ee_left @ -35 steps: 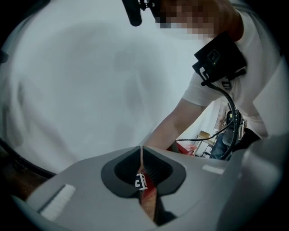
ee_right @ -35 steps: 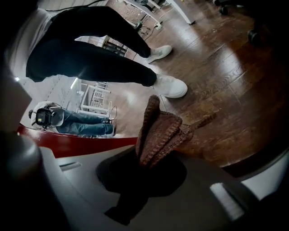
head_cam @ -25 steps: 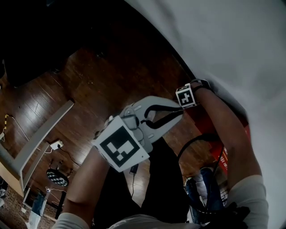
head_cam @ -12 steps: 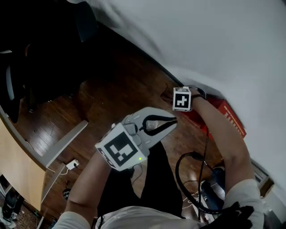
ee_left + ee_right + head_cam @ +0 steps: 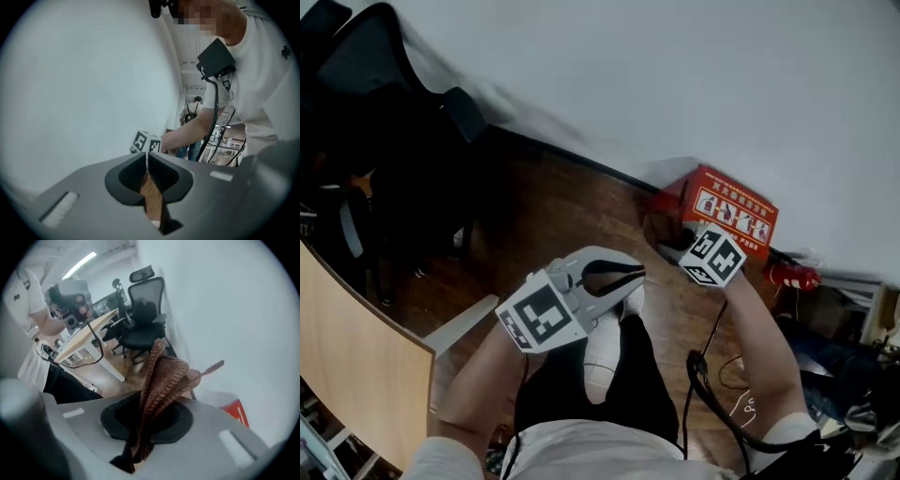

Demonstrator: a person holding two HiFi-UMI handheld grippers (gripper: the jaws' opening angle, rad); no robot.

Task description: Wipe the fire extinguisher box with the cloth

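Cloth clamped in right gripper jaws, indistinct from head view.

Left tongs closed and empty, right tongs clamped on cloth, both arms outstretched

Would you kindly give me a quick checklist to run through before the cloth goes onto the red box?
1. Grip on the cloth: ok. It is pinched between the jaws of the right gripper and bunches up past them.
2. The left gripper free: ok. Its jaws are together on nothing.
3. Target in sight: ok. The fire extinguisher box sits on the floor against the white wall.
4. Contact made: not ok. The cloth looks short of the red surface.
5. The black cable clear of the wiping path: cannot tell.
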